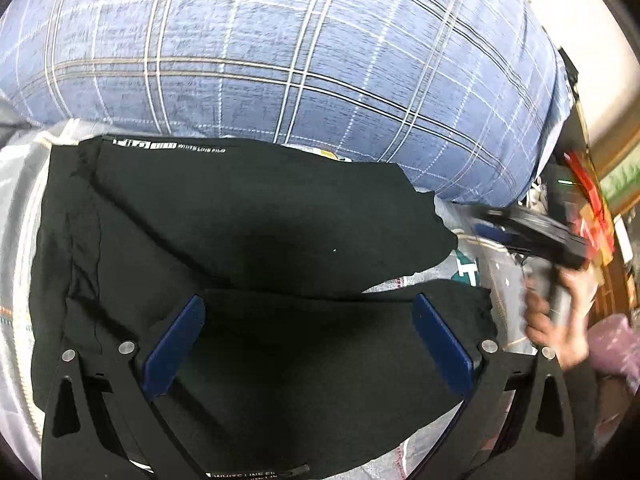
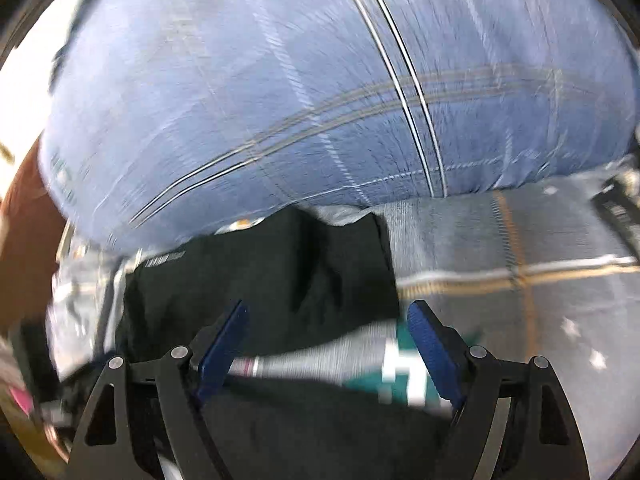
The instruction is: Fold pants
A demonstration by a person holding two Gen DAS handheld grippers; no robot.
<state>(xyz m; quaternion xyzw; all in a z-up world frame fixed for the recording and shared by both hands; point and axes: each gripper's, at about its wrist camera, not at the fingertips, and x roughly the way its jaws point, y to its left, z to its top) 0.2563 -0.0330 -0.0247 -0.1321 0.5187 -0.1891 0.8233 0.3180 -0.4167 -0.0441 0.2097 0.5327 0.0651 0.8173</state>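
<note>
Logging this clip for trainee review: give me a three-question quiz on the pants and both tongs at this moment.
1. True or false: the left tongs are clamped on the black pants.
2. What lies behind the pants? A) blue plaid pillow B) wooden chair C) laundry basket
3. Fill in: the right tongs are ____.

Key: 1 false, open above the fabric; 2 A; 3 open.

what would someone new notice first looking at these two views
The big blue plaid quilt bundle fills the upper half of both views. Below it, the black pants lie spread on a grey checked bedsheet, their two legs parted toward the right in the left wrist view. The left gripper hangs over the nearer leg with its blue jaws open, and the right gripper, blurred, is open too.
</note>
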